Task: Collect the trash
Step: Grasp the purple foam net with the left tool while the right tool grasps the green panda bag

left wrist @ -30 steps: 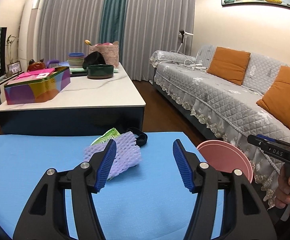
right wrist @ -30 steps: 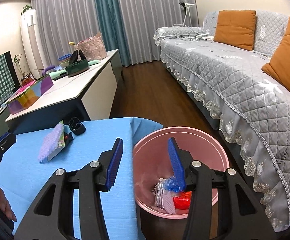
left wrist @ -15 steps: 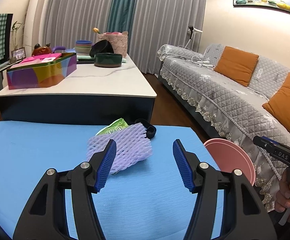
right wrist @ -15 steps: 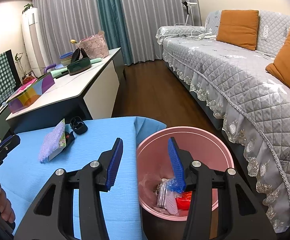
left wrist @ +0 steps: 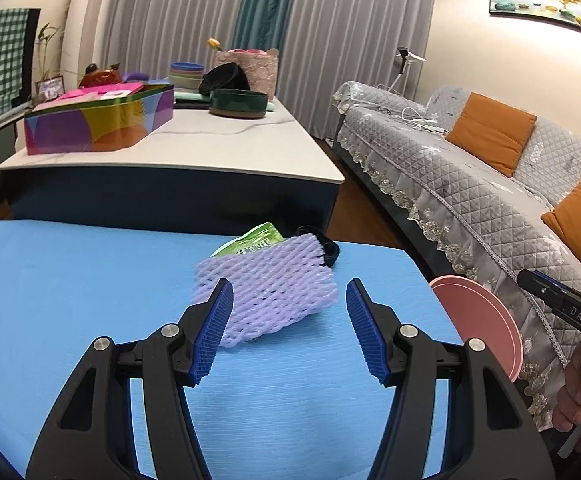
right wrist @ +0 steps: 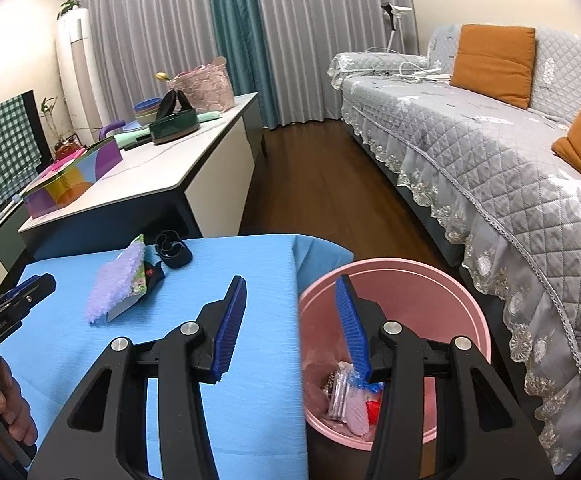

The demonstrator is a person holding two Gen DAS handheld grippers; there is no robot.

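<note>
- Trash is what I am after: a lilac foam fruit net (left wrist: 266,286) lies on the blue desk (left wrist: 70,300), on top of a green snack wrapper (left wrist: 250,240), with a black band (left wrist: 326,246) just behind them.
- My left gripper (left wrist: 288,332) has moved in on the pile over the last second. The net, which sat small and partly behind my left finger, now fills the centre of the left wrist frame between my spread fingers (left wrist: 214,328), not yet touched.
- I judge this to be the approach to a pick, and the next step would be to sink down and pinch the net.
- My right gripper (right wrist: 290,326) hangs with fingers apart and empty over the desk edge and the pink bin (right wrist: 462,292) at lower right. It has barely shifted, though the bin looks a little nearer.
- Wrappers and a red scrap already lie in the bin's bottom, so part of the collecting is done.
- Foam this light may slide or drag the wrapper beneath along with it.
</note>
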